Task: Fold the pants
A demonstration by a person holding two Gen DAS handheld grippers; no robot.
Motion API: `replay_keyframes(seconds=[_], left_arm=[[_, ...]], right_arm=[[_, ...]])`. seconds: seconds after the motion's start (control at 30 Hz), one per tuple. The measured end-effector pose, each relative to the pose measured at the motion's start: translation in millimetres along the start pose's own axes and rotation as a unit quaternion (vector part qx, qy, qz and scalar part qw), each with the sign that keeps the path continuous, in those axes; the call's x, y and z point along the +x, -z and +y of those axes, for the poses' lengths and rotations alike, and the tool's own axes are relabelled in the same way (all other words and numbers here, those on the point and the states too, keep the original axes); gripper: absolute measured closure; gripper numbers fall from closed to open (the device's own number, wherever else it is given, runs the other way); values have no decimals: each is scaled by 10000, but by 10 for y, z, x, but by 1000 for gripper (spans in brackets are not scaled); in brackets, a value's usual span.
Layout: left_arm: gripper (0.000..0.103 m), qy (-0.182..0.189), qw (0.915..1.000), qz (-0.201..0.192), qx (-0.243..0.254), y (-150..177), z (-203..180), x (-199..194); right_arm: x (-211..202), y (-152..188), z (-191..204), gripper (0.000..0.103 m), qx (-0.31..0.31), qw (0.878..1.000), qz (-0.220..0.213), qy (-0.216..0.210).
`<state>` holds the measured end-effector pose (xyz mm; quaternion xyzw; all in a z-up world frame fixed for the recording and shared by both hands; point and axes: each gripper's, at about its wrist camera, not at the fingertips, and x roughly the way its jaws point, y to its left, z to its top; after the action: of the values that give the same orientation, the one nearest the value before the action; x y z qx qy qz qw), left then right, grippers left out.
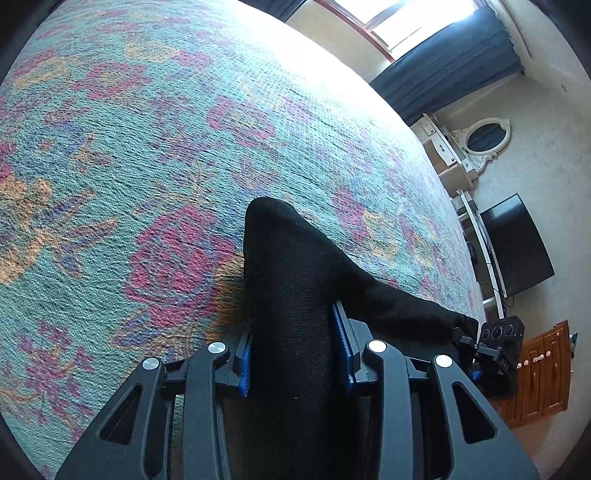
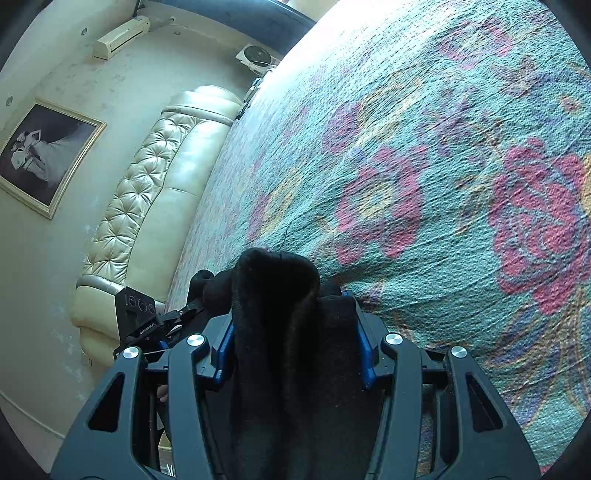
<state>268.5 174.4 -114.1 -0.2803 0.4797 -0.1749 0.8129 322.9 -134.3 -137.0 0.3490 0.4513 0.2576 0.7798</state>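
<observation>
Black pants (image 1: 291, 295) held up off the bed, bunched between both grippers. Left wrist view: thick band of black fabric runs up through the left gripper (image 1: 295, 365), blue pads (image 1: 244, 369) pressing it from both sides, jaws clamped on the pants. Top of the fabric pokes up past the fingertips as a rounded hump; a second strip stretches off to the right toward the right gripper (image 1: 476, 350), which shows small at the frame's right edge, gripping the far end of that strip.

Right wrist view: same pants (image 2: 280, 314), a fat folded wad sits between the right gripper (image 2: 295, 343) fingers, blue pads (image 2: 365, 350) tight against the cloth on both sides, clamped on the pants. Left gripper (image 2: 173, 317) visible at left with more black fabric bunched at its tip.

Below and around: bedspread (image 1: 147, 166), teal with pink and orange flowers, nubby weave, fills most of both views. Past the bed edge: cream tufted headboard (image 2: 147, 192), framed picture (image 2: 44, 155) on the wall, wall AC unit (image 2: 122, 37). Other side: dark TV (image 1: 517, 243), oval white-framed mirror (image 1: 484, 140), wooden cabinet (image 1: 539, 373), dark curtain (image 1: 454, 62) by a bright window (image 1: 402, 18).
</observation>
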Motion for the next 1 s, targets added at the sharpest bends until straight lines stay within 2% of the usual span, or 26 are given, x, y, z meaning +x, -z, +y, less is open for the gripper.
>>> replay_keyframes(seconds=[0.4, 0.53, 0.6, 0.67, 0.77, 1.0], left_arm=[[66, -75, 10000, -27, 51, 9, -25, 14], [61, 13, 10000, -9, 32, 4, 28, -1], [57, 133, 9999, 16, 2, 40, 54, -32], [52, 238, 9997, 14, -16, 117, 57, -104], [40, 494, 9987, 51, -119, 299, 115, -248], [32, 853, 9957, 240, -280, 858, 221, -566]], right_arm=[[-70, 14, -107, 53, 6, 10000, -22, -49], [-89, 20, -114, 52, 30, 10000, -37, -77], [-135, 36, -130, 49, 57, 9999, -40, -87], [-215, 76, -135, 42, 100, 9999, -62, -93], [-356, 204, -128, 35, 134, 9999, -10, -100], [-736, 669, -103, 22, 58, 9995, 289, -139]])
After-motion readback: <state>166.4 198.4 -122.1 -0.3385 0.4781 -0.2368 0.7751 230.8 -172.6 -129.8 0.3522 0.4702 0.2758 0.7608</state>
